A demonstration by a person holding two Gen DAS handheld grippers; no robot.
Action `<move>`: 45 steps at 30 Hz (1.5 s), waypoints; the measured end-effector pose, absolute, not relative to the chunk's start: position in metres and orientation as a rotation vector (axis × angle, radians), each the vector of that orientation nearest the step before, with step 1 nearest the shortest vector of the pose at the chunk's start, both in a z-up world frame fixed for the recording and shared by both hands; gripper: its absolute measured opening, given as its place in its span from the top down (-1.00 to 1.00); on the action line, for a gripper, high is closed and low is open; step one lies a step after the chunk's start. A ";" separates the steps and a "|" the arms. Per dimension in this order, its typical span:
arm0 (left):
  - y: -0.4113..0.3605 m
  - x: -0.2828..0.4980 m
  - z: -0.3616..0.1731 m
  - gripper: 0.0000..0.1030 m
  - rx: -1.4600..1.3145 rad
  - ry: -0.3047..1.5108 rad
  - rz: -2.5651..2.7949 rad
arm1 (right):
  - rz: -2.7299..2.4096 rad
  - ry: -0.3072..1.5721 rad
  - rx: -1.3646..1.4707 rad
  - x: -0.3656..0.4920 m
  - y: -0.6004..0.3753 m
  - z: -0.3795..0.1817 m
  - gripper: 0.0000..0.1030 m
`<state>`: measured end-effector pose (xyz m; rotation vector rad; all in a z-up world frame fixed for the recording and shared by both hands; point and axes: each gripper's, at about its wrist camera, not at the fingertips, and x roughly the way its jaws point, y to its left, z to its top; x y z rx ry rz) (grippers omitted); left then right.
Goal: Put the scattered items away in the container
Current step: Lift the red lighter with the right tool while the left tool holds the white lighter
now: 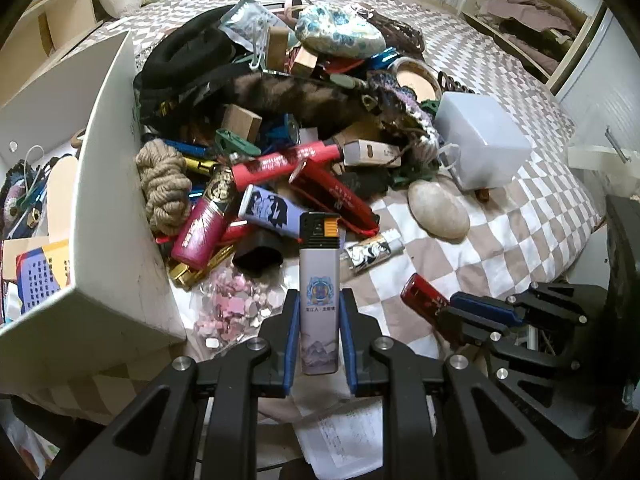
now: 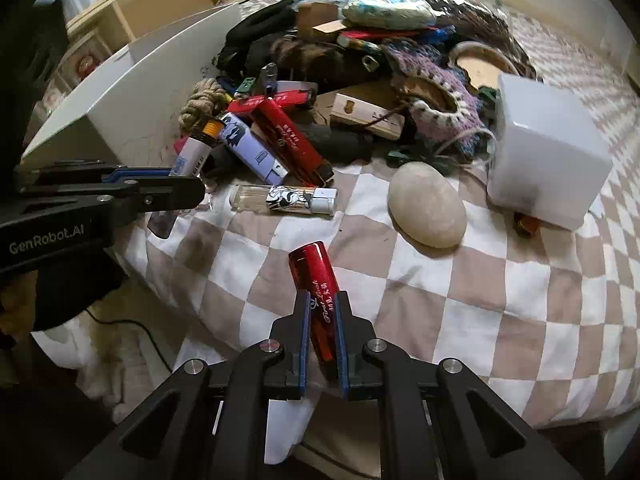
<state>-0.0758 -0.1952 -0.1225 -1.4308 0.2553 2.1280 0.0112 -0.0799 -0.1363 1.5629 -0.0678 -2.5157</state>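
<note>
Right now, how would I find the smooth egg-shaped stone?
Look on the checkered bedspread, beside the white plastic box. The stone lies just left of it, at the pile's edge. It is pale, plain and rounded, unlike the printed lighters nearby.

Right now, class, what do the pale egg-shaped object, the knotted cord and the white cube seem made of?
Egg-shaped object: probably stone, matte and smooth.
Knotted cord: natural fibre like jute, judging by its tan, coarse twisted strands.
White cube: likely translucent frosted plastic with soft edges.
</note>
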 end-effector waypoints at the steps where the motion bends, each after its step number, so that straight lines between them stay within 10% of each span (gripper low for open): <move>1: -0.196 -0.075 -0.124 0.64 -1.435 0.257 2.126 | -2.518 -0.057 1.563 0.011 -0.080 -0.136 0.78; 8: -0.201 -0.075 -0.127 0.64 -1.445 0.251 2.119 | -2.557 0.019 1.563 0.004 -0.094 -0.135 0.73; 11: -0.203 -0.073 -0.127 0.64 -1.441 0.249 2.117 | -2.574 0.074 1.524 0.008 -0.099 -0.133 -0.55; 12: -0.203 -0.073 -0.127 0.64 -1.441 0.248 2.116 | -2.572 0.107 1.497 0.010 -0.103 -0.132 -0.56; 15: -0.203 -0.073 -0.127 0.64 -1.442 0.248 2.117 | -2.560 0.164 1.489 0.010 -0.111 -0.134 -0.53; 18: -0.204 -0.072 -0.127 0.64 -1.446 0.248 2.116 | -2.530 0.202 1.556 0.005 -0.112 -0.144 0.16; 24: -0.203 -0.072 -0.123 0.64 -1.432 0.242 2.114 | -2.526 0.182 1.575 0.003 -0.110 -0.148 0.55; 45: -0.206 -0.076 -0.089 0.64 -1.316 0.196 2.166 | -2.618 -0.013 1.446 -0.015 -0.104 -0.089 0.55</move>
